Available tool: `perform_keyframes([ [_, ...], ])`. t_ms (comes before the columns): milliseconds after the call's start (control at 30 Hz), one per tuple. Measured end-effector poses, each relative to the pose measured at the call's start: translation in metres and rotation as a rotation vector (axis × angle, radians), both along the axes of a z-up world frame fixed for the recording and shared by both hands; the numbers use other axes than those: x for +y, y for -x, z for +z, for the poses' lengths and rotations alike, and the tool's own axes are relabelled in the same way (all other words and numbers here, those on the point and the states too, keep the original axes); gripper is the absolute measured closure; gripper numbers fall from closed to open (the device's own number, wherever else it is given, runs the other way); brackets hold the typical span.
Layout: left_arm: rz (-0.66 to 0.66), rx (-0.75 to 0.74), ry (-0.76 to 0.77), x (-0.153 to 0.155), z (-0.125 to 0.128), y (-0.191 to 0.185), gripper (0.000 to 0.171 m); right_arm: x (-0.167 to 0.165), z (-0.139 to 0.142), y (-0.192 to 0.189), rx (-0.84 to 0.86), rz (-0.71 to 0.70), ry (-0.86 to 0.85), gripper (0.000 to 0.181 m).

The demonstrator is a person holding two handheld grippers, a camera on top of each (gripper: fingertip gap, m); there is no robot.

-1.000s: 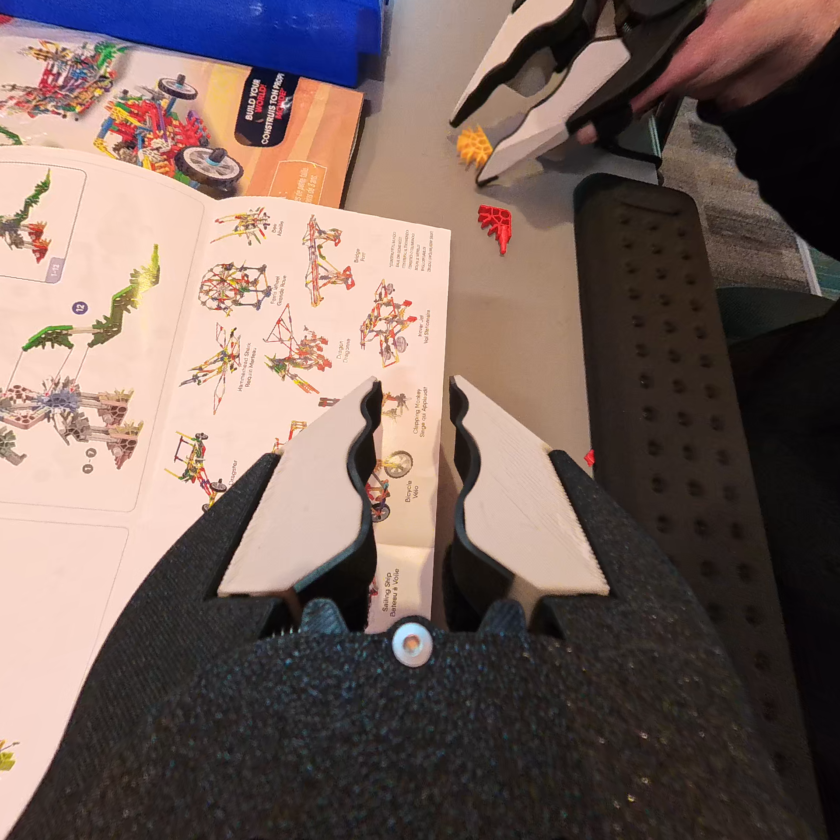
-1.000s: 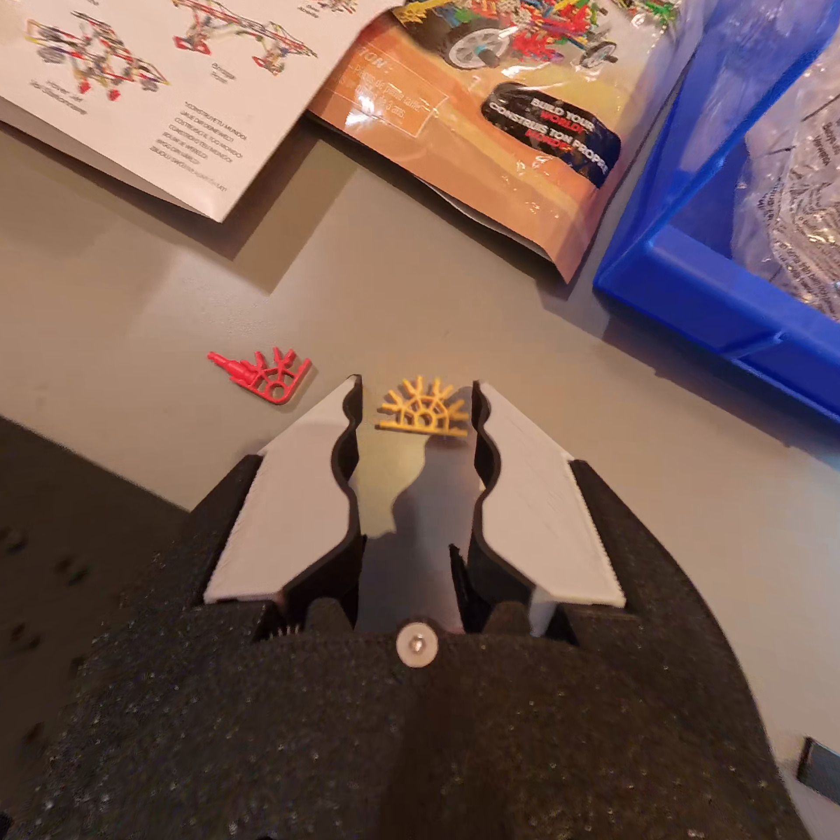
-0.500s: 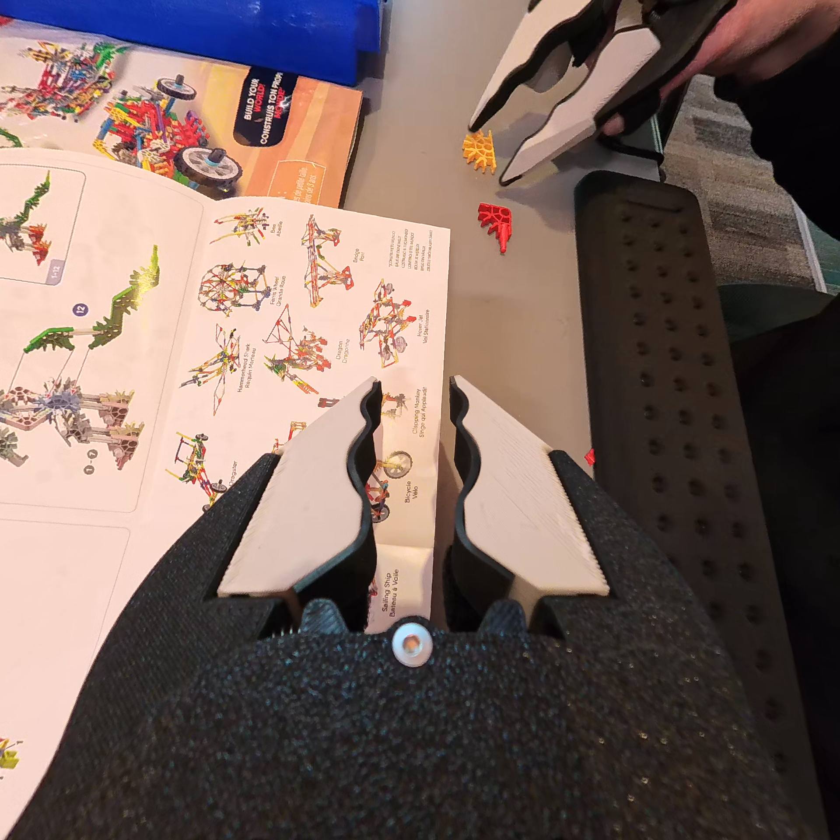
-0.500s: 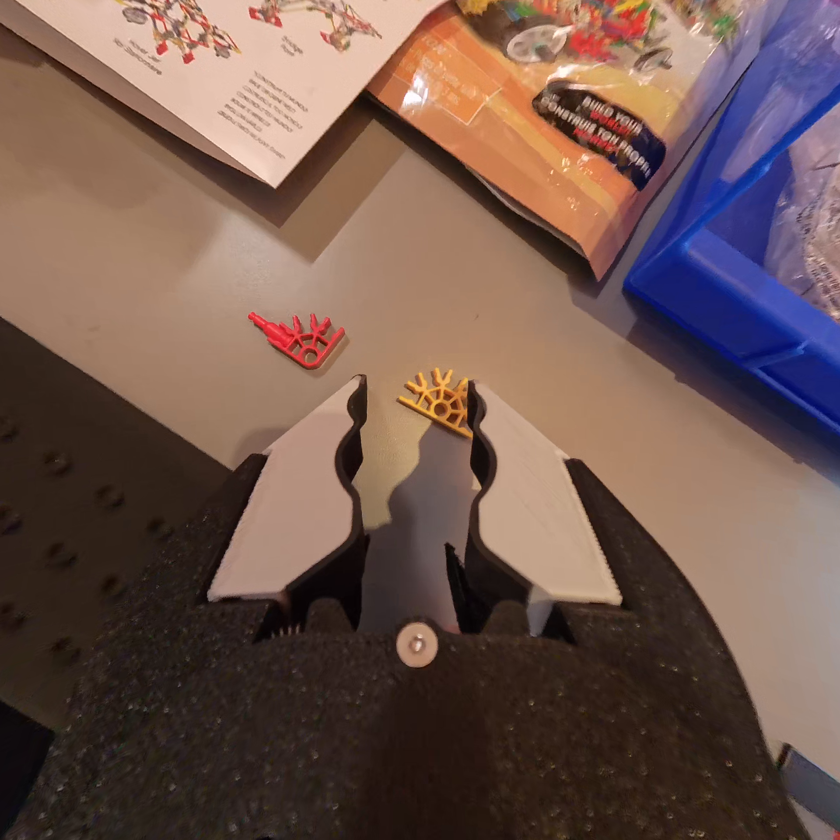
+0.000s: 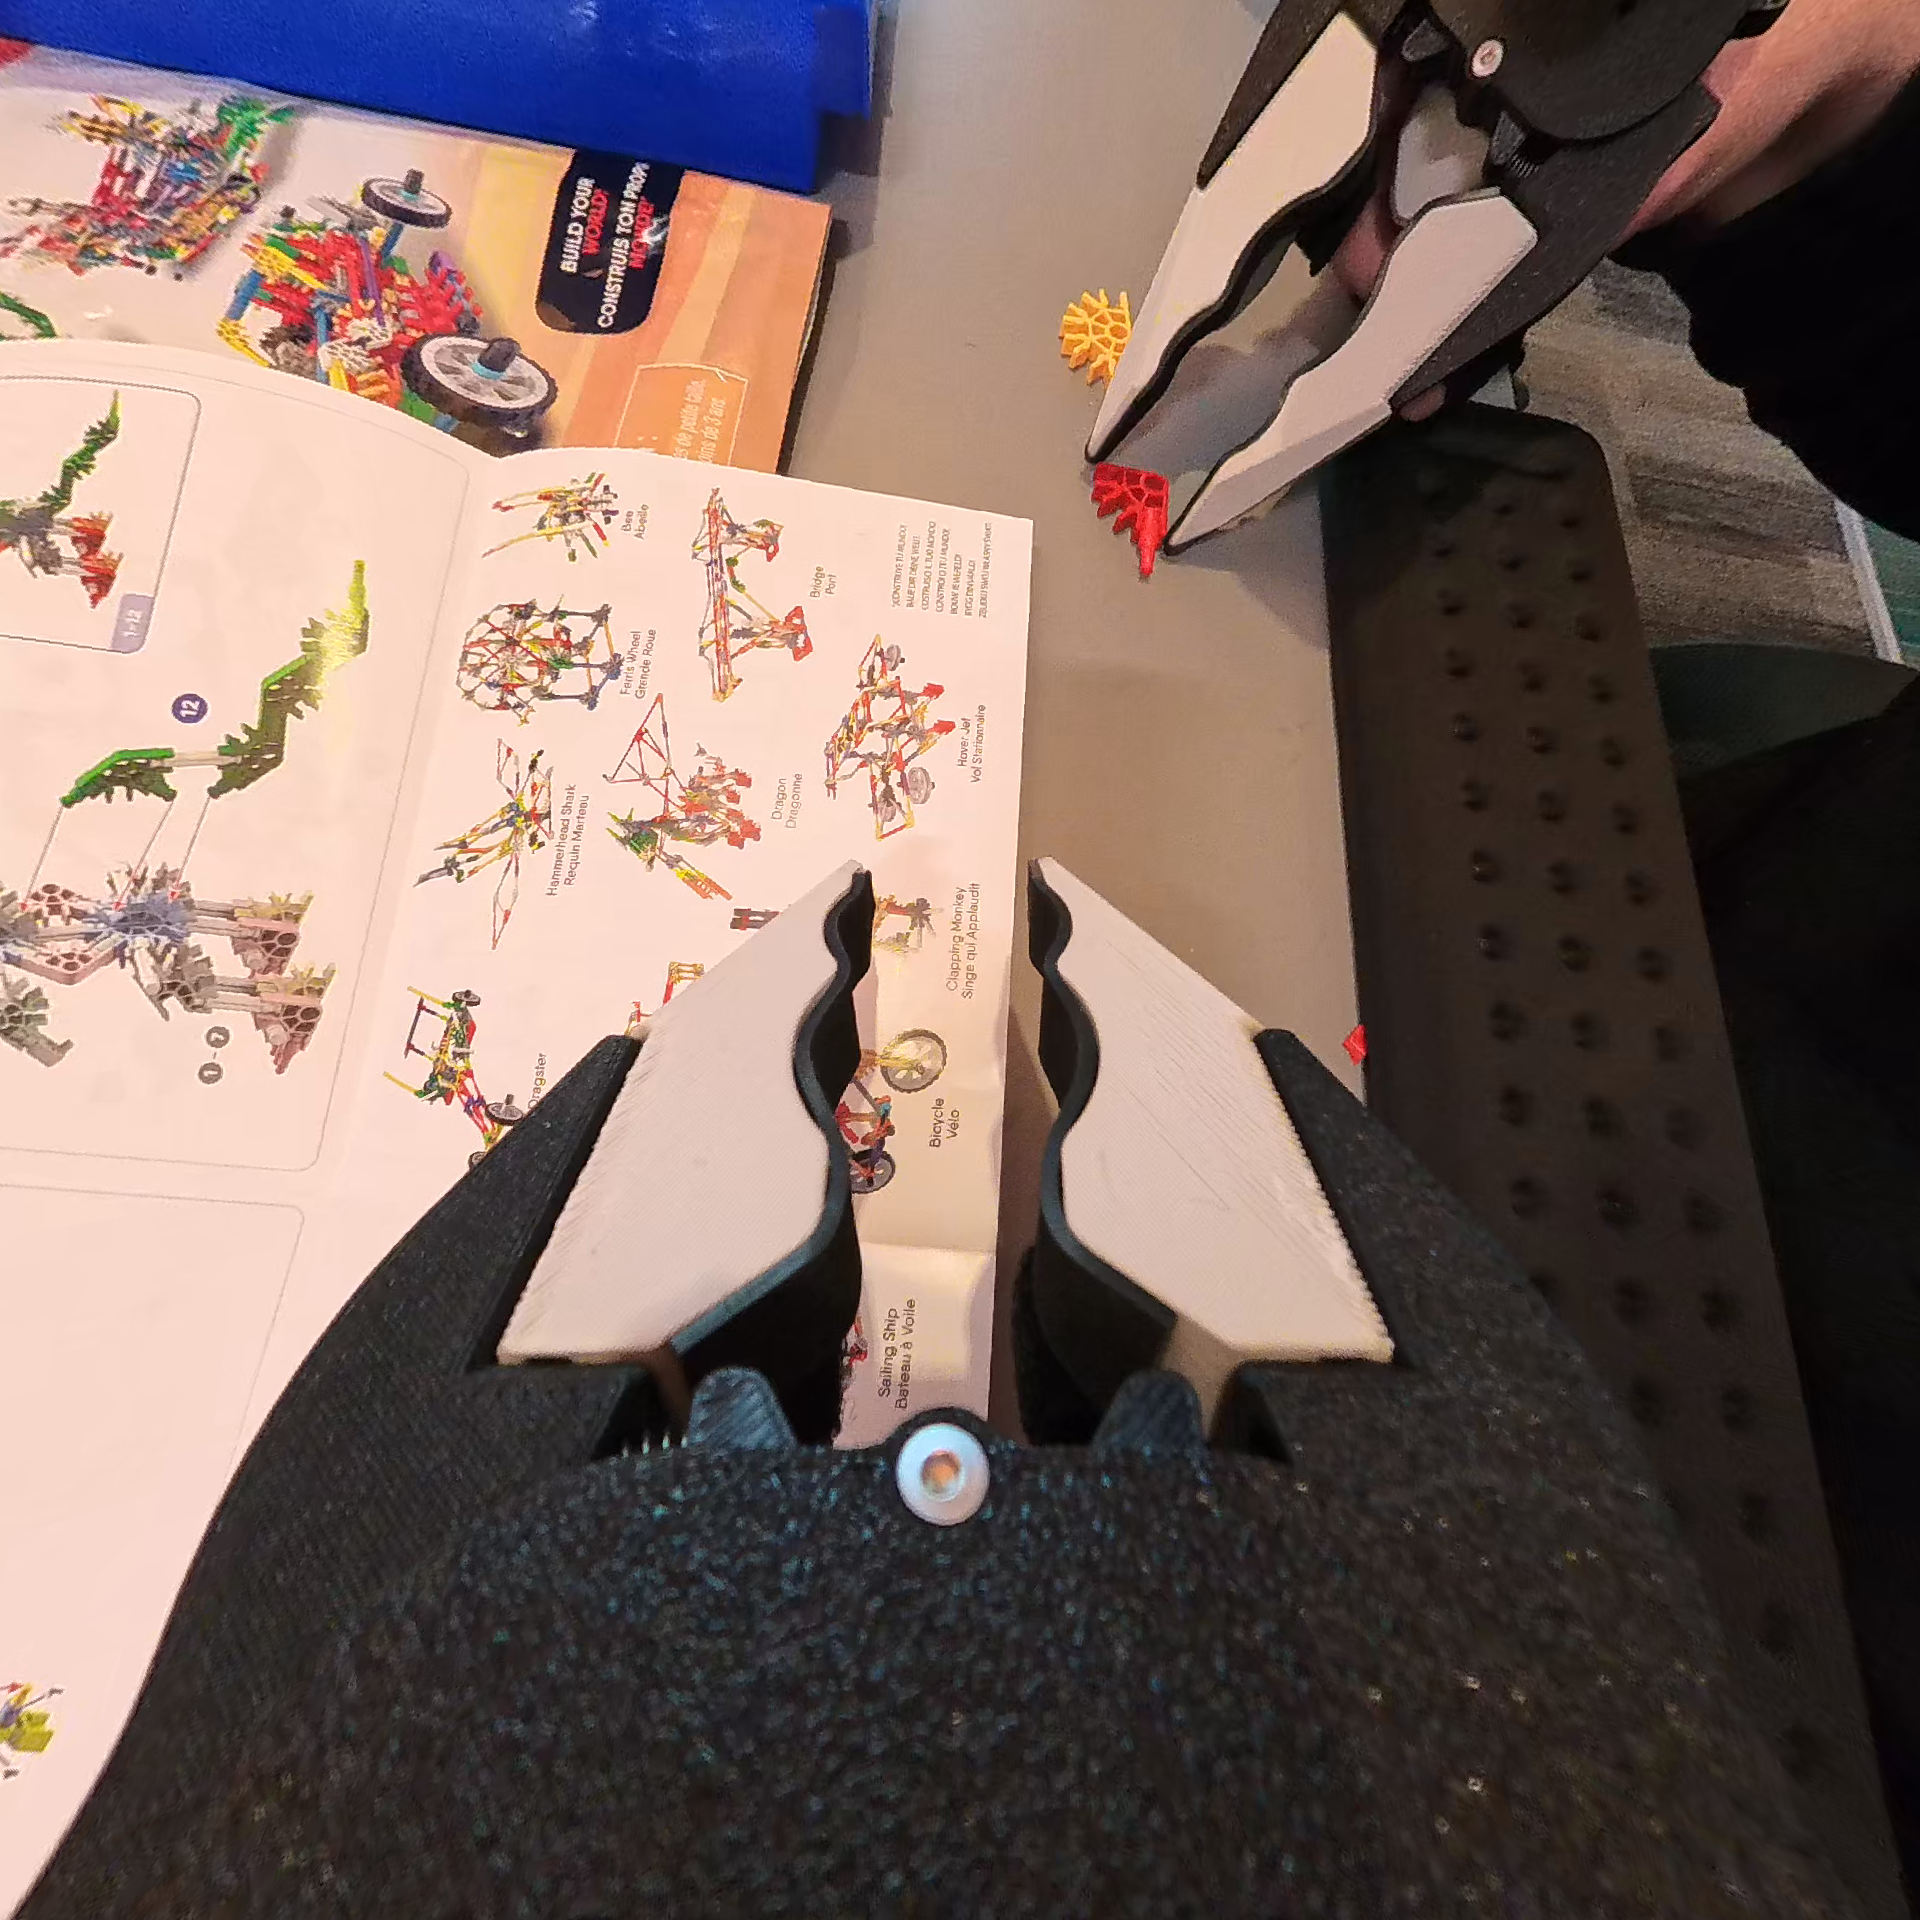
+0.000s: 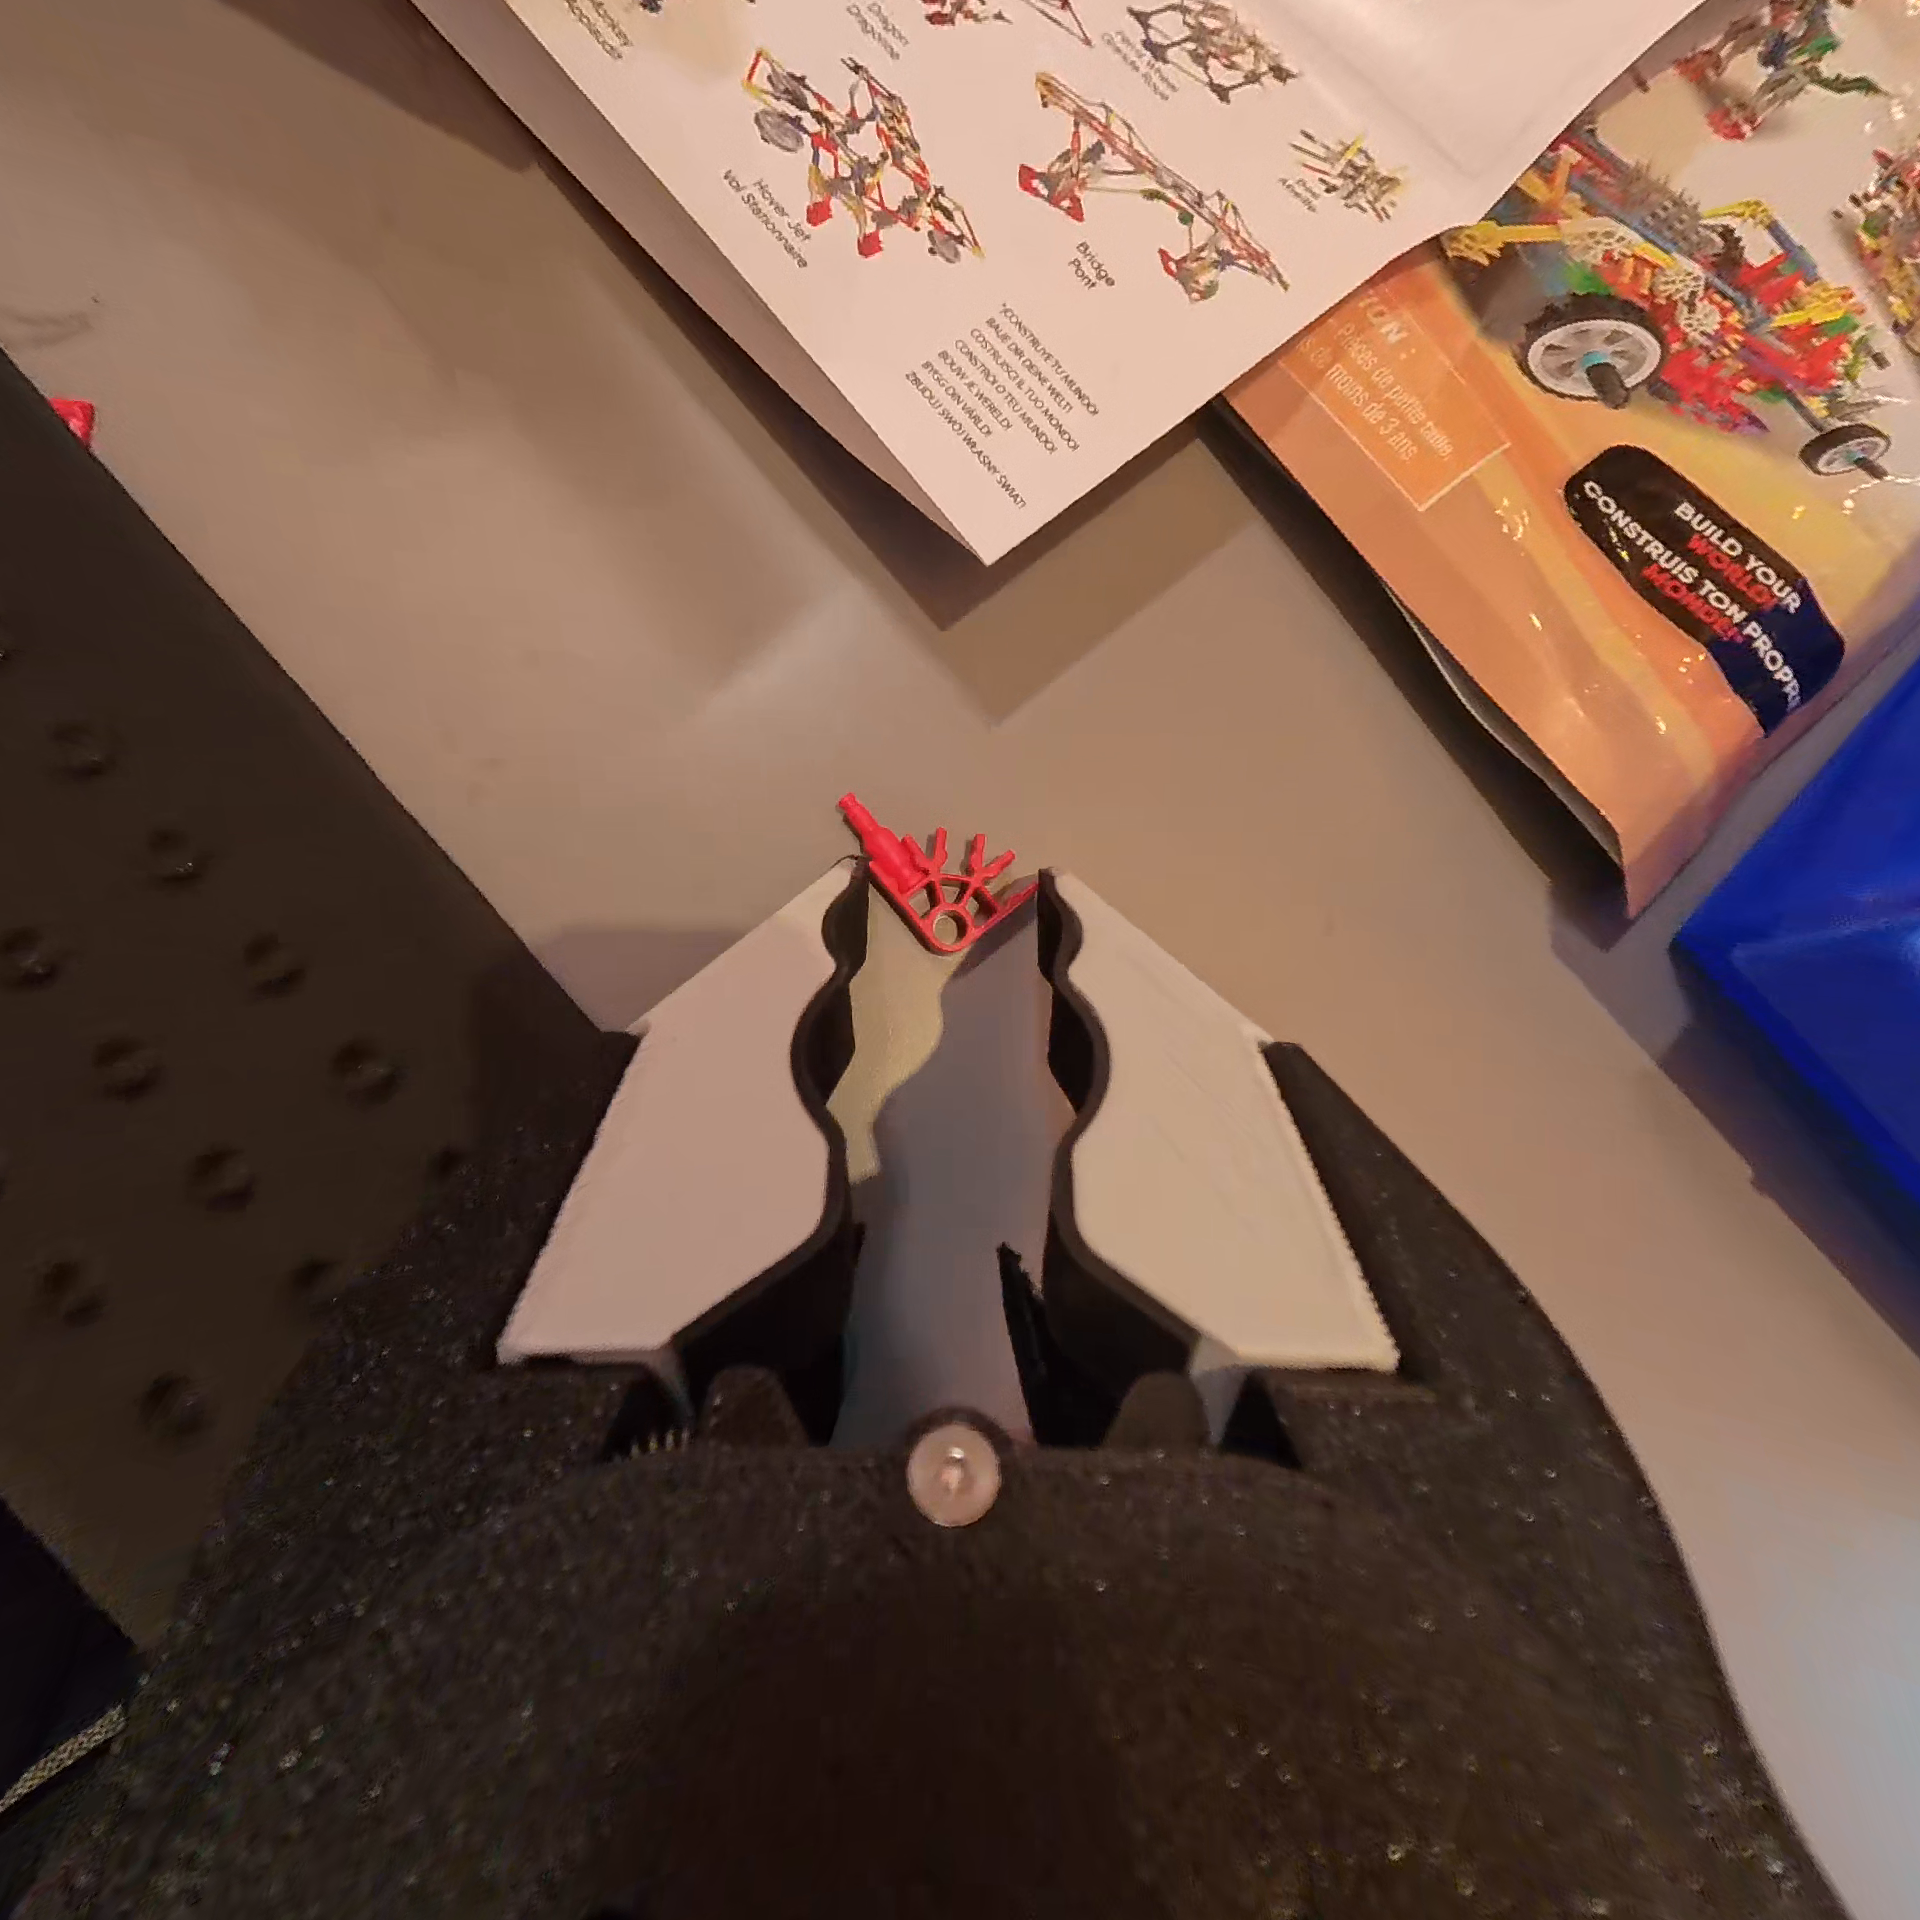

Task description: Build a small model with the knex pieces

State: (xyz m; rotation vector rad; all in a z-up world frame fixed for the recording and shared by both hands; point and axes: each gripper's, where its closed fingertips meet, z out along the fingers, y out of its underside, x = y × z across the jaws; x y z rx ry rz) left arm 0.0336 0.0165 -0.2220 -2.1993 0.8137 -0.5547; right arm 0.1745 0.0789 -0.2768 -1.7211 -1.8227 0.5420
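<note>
A small red toy connector piece point(image 6: 938, 879) lies flat on the grey table point(image 6: 520, 582). My right gripper point(image 6: 948, 889) is open, its fingertips low on either side of the red piece. In the left wrist view the right gripper point(image 5: 1130, 497) stands over the same red piece point(image 5: 1129, 503), with a yellow connector piece point(image 5: 1096, 335) just behind it. My left gripper point(image 5: 948, 879) is open and empty, hovering over the right edge of an open instruction booklet point(image 5: 582, 748).
A black perforated pad point(image 5: 1538, 935) runs along the table's right side. An orange toy package point(image 5: 582, 301) and a blue bin point(image 5: 520, 73) lie behind the booklet. A person's hand point(image 5: 1787, 114) holds the right gripper. A tiny red bit point(image 5: 1354, 1042) lies by the pad. One gripper's finger ends stand about 15 cm off the other's.
My right gripper has moved from the yellow piece toward the pad, over to the red piece, which now sits between its fingertips. The left gripper has not moved.
</note>
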Motion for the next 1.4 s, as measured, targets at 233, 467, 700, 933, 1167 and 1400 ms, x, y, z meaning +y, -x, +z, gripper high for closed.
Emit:
perform_keyframes([
  [233, 0.0, 0.002, 0.001, 0.0, -0.001, 0.001, 0.145, 0.008, 0.01, -0.005, 0.031, -0.006, -0.012, 0.149],
  [467, 0.002, 0.002, 0.0, 0.001, -0.001, 0.002, 0.145, 0.046, 0.022, -0.036, 0.023, -0.044, -0.054, 0.149],
  [700, -0.001, 0.007, 0.002, 0.001, -0.002, 0.001, 0.145, 0.052, 0.012, -0.043, -0.006, 0.015, -0.062, 0.149],
  [933, -0.004, 0.01, 0.012, 0.002, -0.006, 0.0, 0.145, 0.053, 0.007, -0.041, -0.02, 0.03, -0.061, 0.149],
  [1167, -0.007, 0.01, 0.017, 0.002, -0.007, 0.0, 0.145, 0.052, 0.006, -0.041, -0.019, 0.043, -0.051, 0.149],
  [1400, -0.008, 0.012, 0.017, 0.001, -0.008, 0.0, 0.145, 0.049, 0.006, -0.041, -0.02, 0.062, -0.052, 0.149],
])
